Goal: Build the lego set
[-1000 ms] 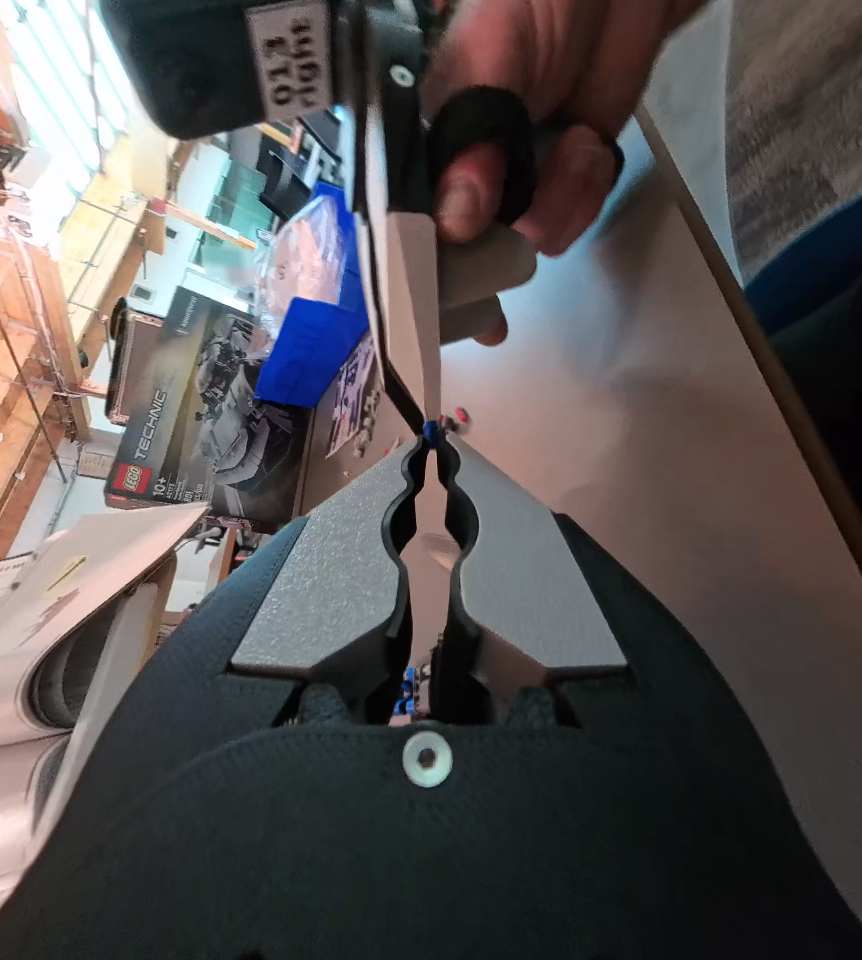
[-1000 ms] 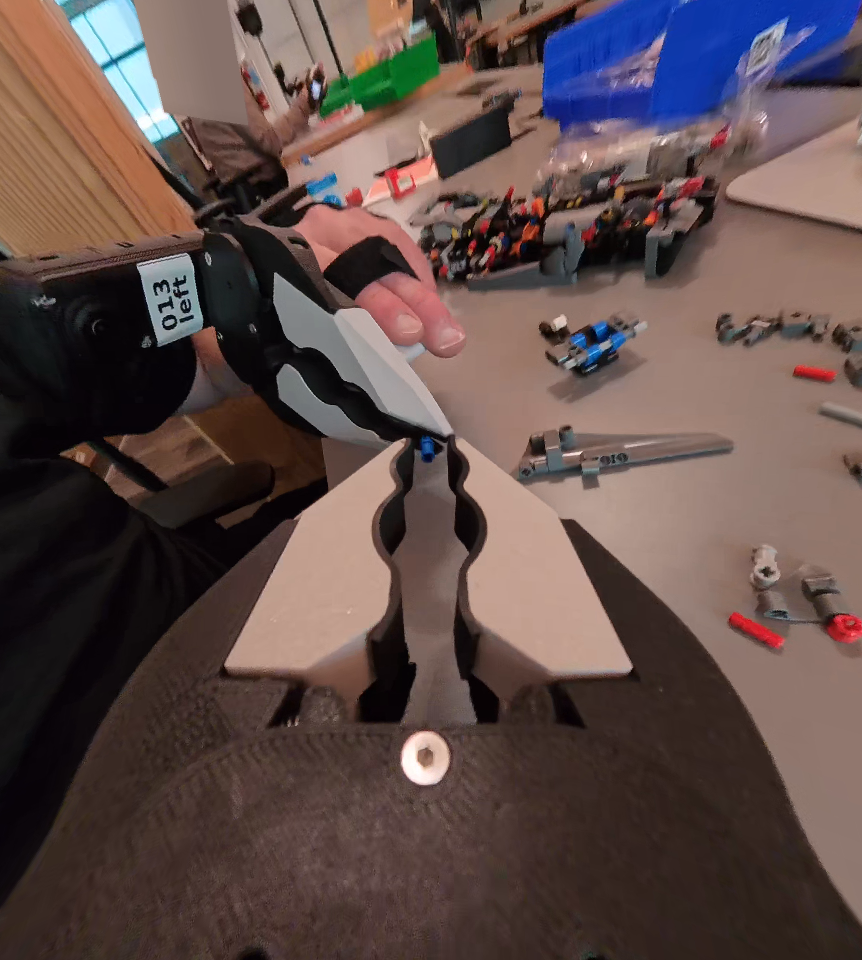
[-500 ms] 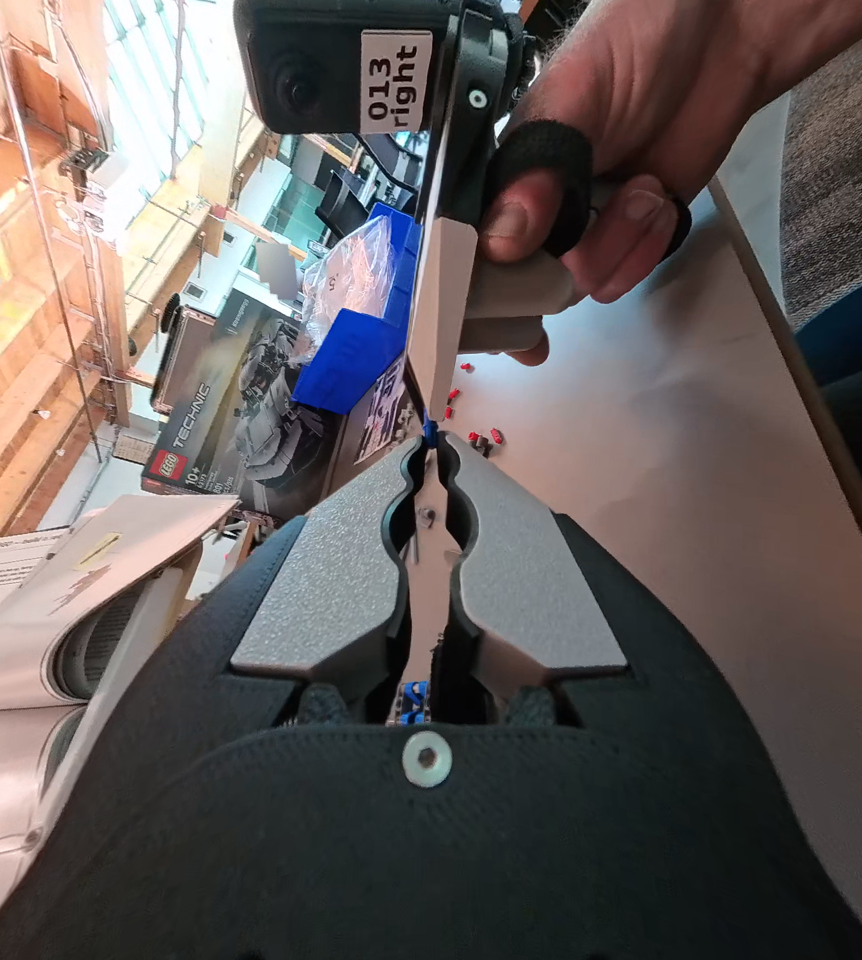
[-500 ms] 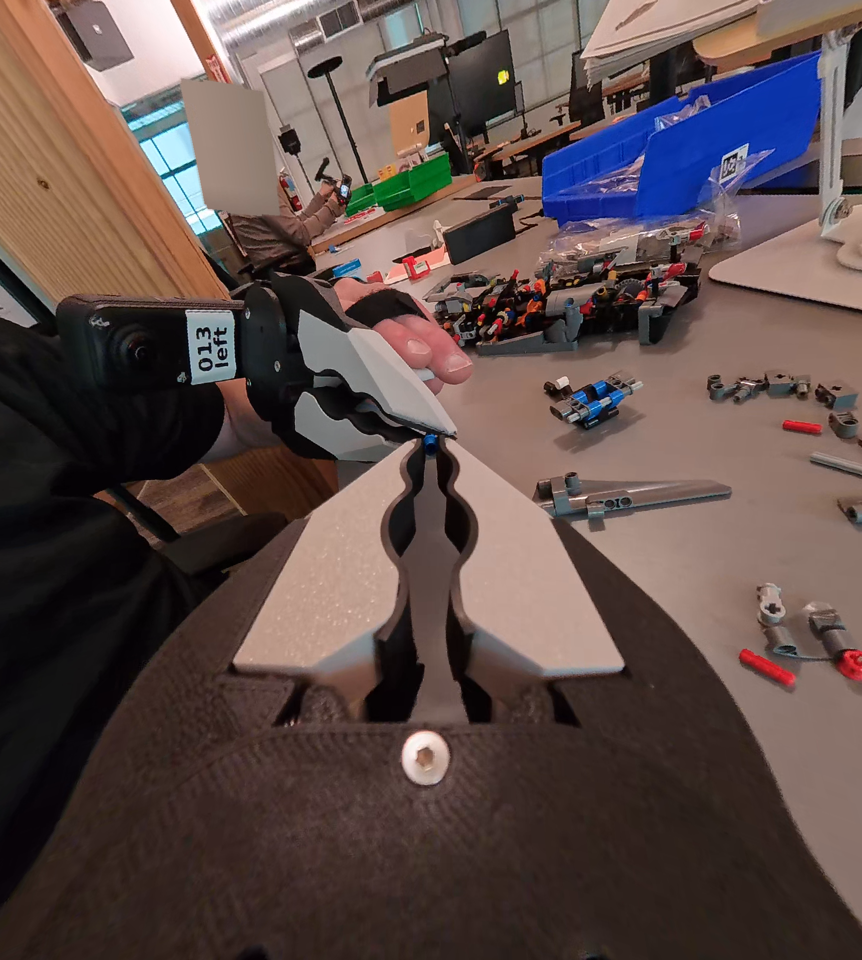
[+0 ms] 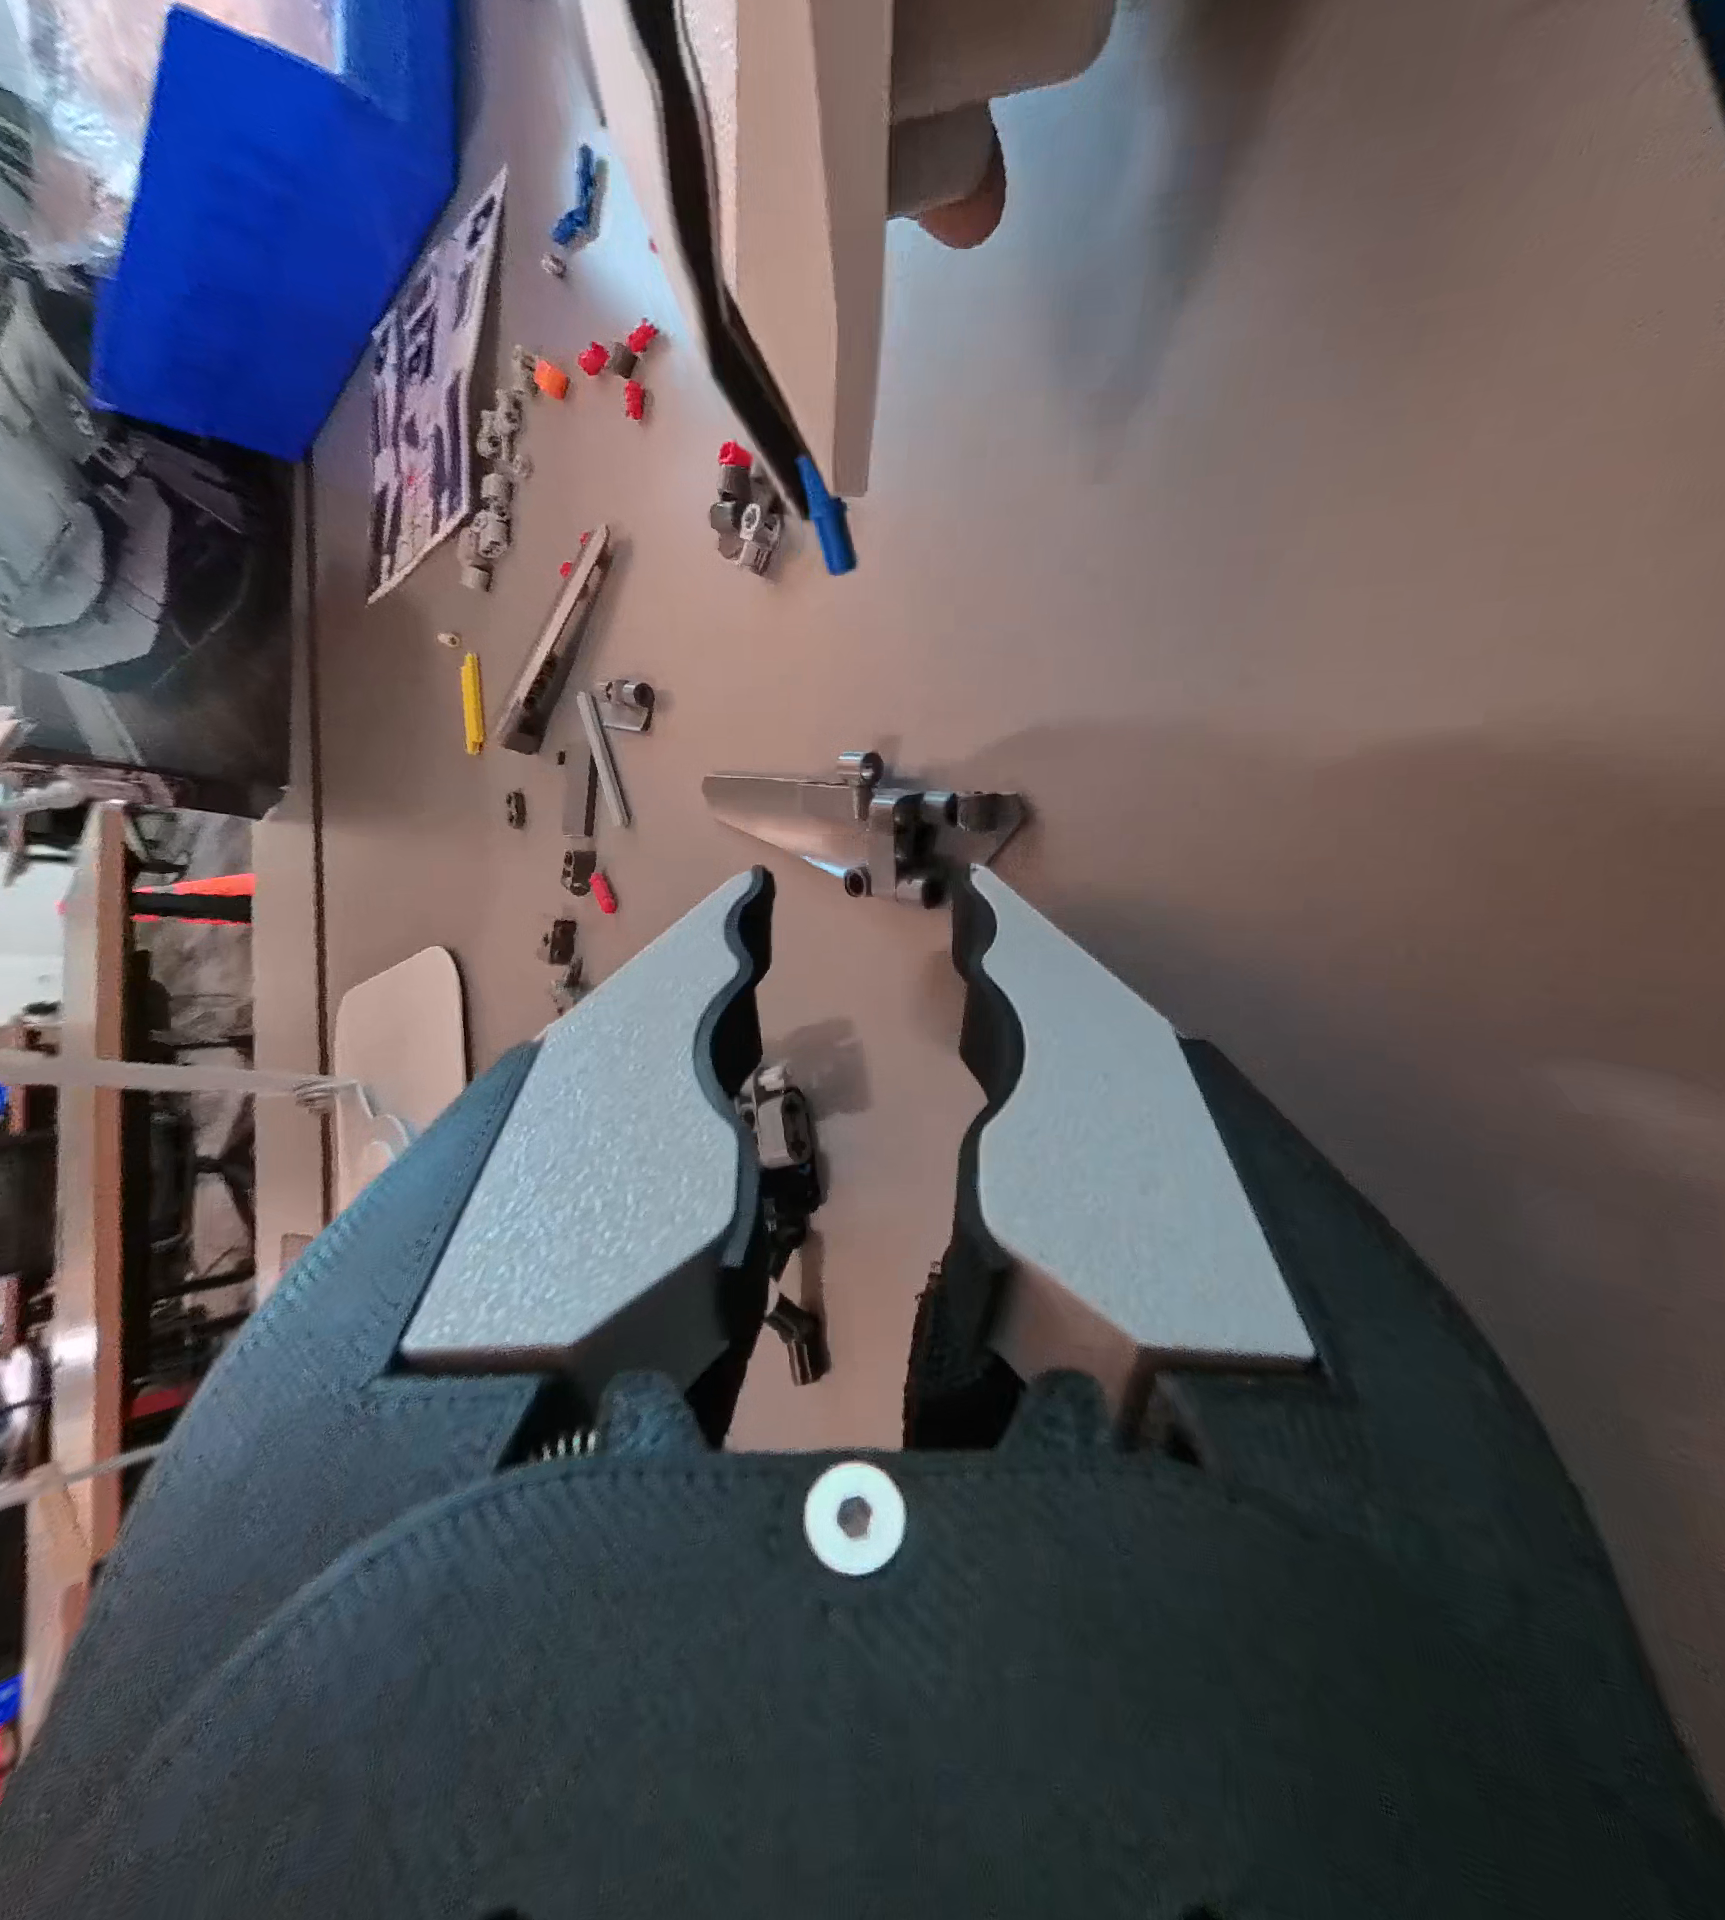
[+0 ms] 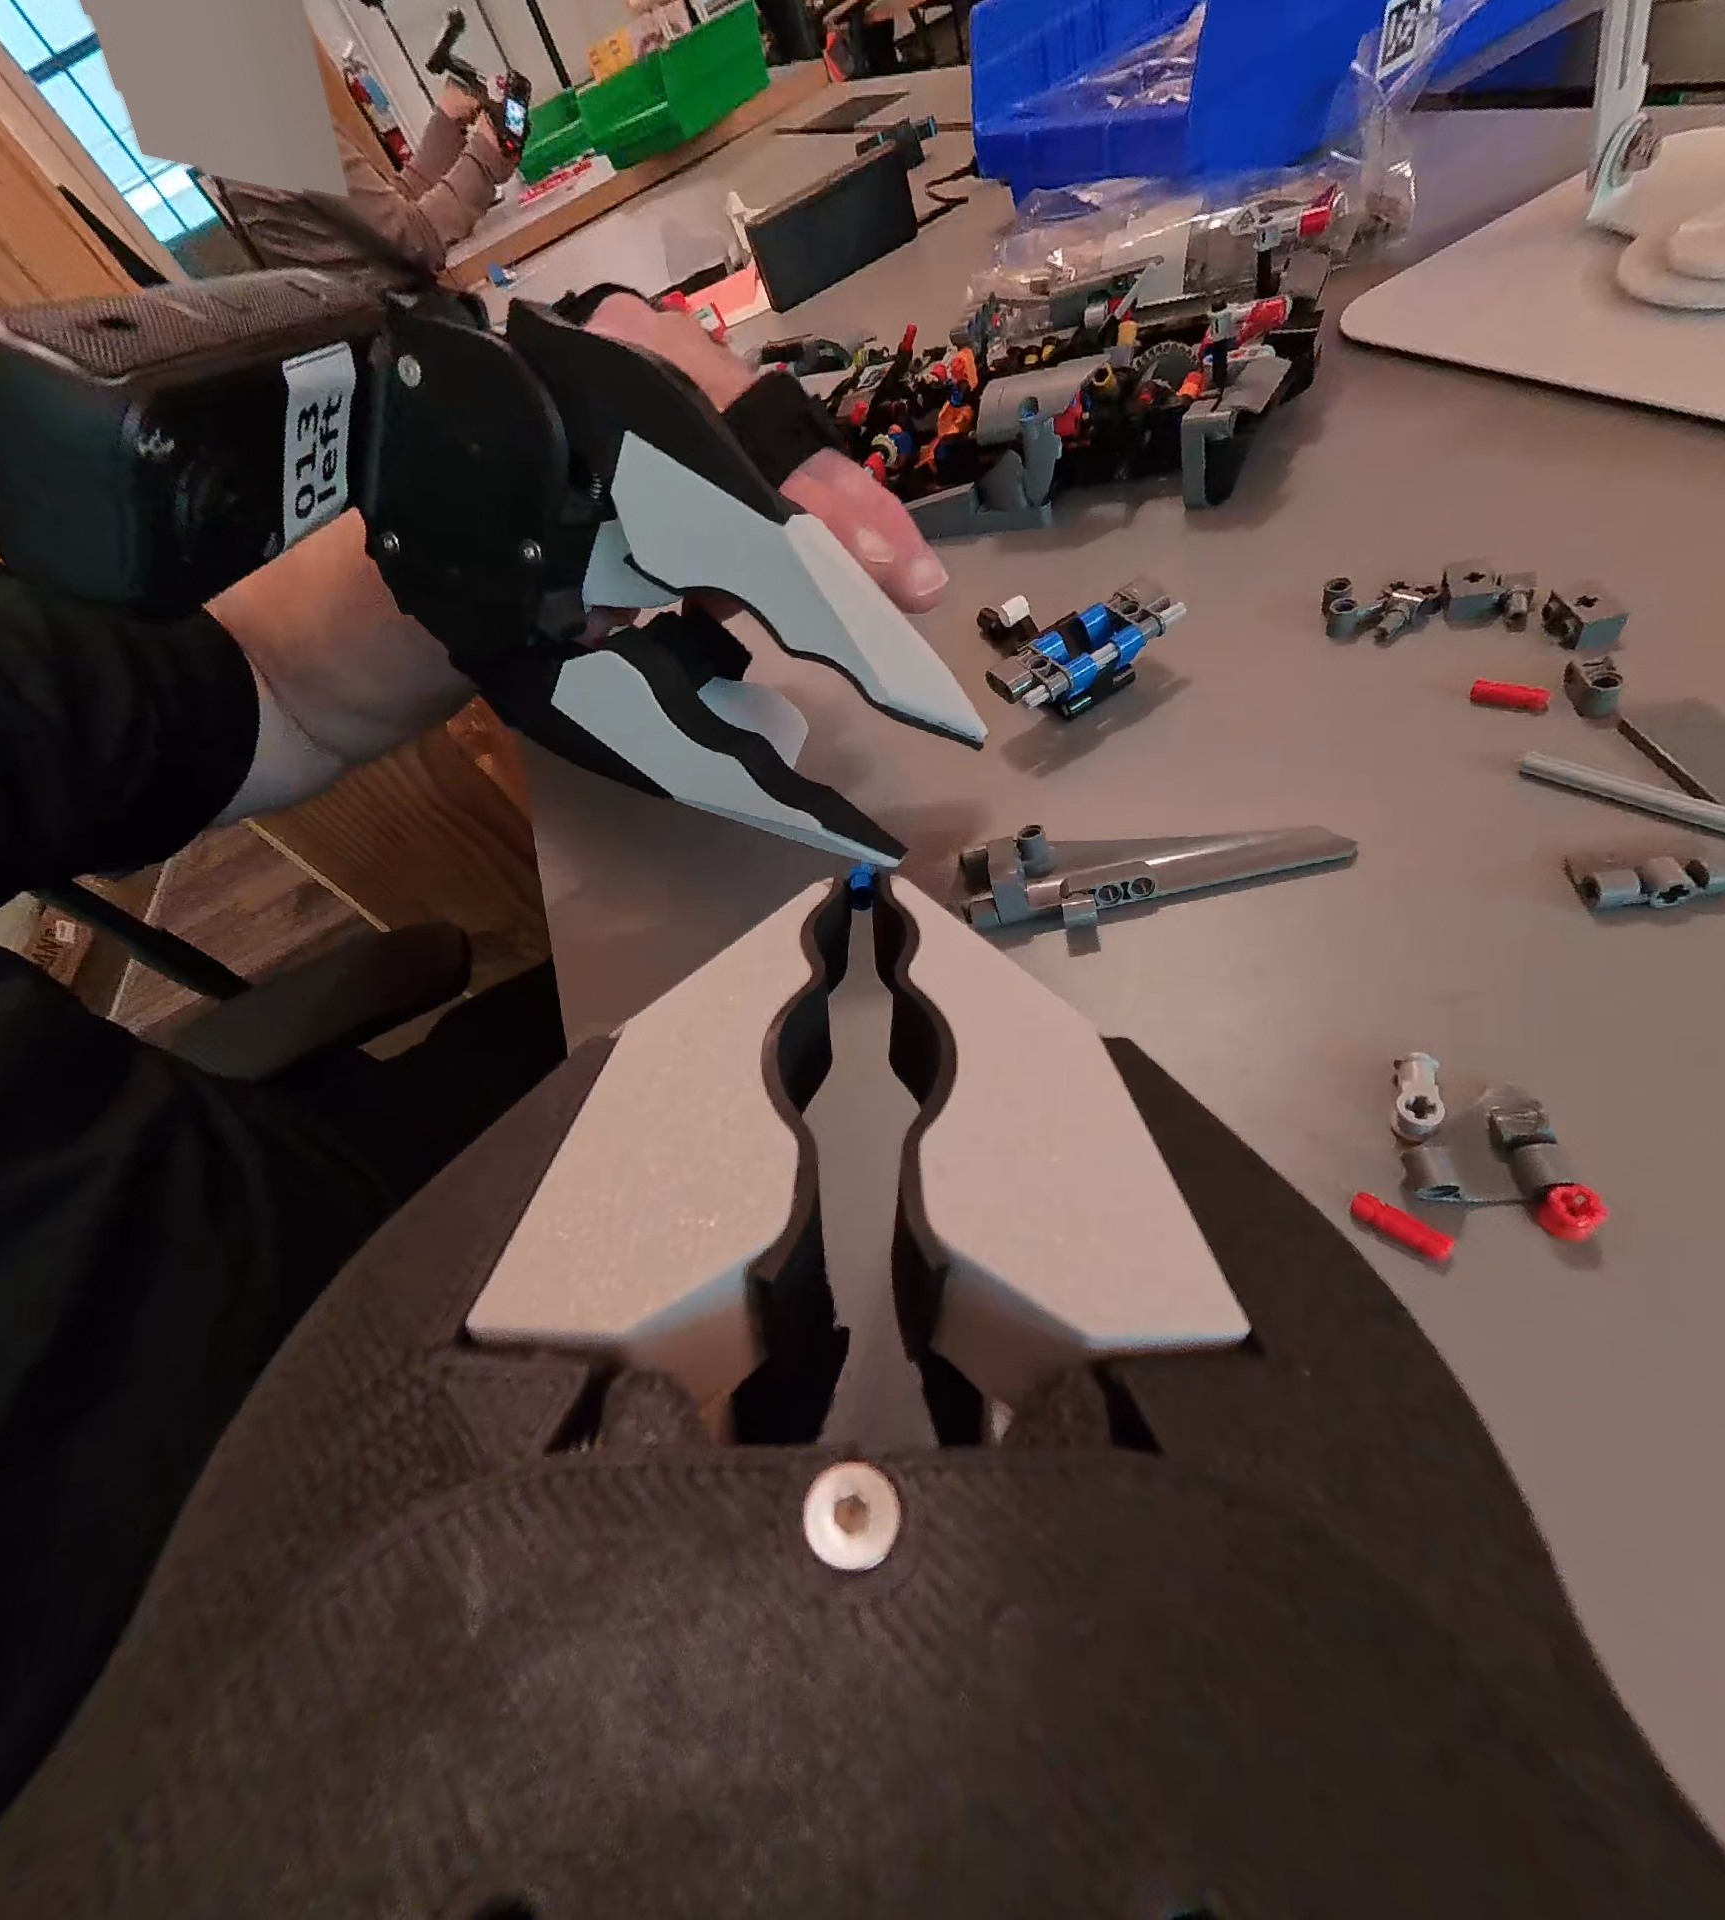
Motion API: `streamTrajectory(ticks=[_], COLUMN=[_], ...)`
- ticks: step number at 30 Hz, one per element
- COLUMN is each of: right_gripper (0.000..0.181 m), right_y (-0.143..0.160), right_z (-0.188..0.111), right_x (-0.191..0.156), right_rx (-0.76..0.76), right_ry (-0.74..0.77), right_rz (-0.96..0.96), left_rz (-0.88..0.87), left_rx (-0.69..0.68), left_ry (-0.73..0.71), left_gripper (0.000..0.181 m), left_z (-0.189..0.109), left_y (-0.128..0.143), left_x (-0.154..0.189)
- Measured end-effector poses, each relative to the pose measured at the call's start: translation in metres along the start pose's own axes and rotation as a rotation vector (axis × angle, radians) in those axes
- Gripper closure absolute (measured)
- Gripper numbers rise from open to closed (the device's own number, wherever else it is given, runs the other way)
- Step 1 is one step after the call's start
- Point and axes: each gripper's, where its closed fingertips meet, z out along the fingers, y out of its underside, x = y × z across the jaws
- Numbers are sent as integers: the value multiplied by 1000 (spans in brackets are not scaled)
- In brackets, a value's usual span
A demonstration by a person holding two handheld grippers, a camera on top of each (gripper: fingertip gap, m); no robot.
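A: Where does the right gripper (image 6: 863, 883) stand?

B: Its tips are pinched down on a small blue pin (image 6: 860, 885) — only the pin's end pokes out past them. In the left wrist view the same pin (image 5: 827, 516) hangs from that gripper's (image 5: 816, 488) tip, above the table (image 5: 1357, 727).

A: And the left gripper (image 5: 863, 894)?

B: Spread wide, holding nothing. From the right wrist view its lower fingertip (image 6: 863, 847) sits just beside the pin; touching or not can't be told, the tips overlap there.

A: So what's the step, prob.?

B: Likely seating the pin in the grey wedge sub-assembly (image 6: 1138, 883), which lies flat on the table just ahead of the right gripper's tips. In the left view that assembly (image 5: 889, 826) sits right off the left gripper's open tips, w/ its round holes facing up.

A: How should the person do it well?

B: The left gripper should close on the wedge's blocky end first — a loose flat piece will skate when pushed. Then the right brings the pin square to a hole, axis in line, and presses straight. The grip is on very little pin, so any sideways load could flick it out.

A: Other parts?

B: The big part-built chassis (image 6: 1097, 416) sits farther back, a blue-and-black sub-assembly (image 6: 1076, 649) between, loose grey and red bits (image 6: 1492, 1174) to the right — all well clear.
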Motion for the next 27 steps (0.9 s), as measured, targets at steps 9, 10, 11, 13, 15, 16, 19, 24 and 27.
streamTrajectory(ticks=[9,10,11,13,15,16,19,24,27], right_gripper=[180,180,180,180,180,180,180,180,180], right_y=[8,8,8,8,7,7,6,1,6], right_z=[7,7,6,6,6,5,2,-7,-6], right_x=[2,3,3,2,2,2,4,6,7], right_rx=[-65,-63,-62,-61,-56,-54,-45,-20,-65], right_ry=[4,4,3,-2,-6,-10,-2,-8,-12], right_rz=[18,20,22,23,25,26,14,-64,-138], left_rz=[-15,-19,-26,-32,-48,-60,-110,-258,-329], left_rx=[-30,-29,-22,-22,-14,-12,0,97,113], left_ry=[200,217,235,246,253,259,211,114,115], left_gripper=[156,162,167,173,174,174,175,175,175], left_z=[24,26,27,29,31,31,34,28,30], left_y=[6,5,4,3,1,0,-3,-18,-19], left_x=[3,5,7,8,8,8,5,-8,-7])
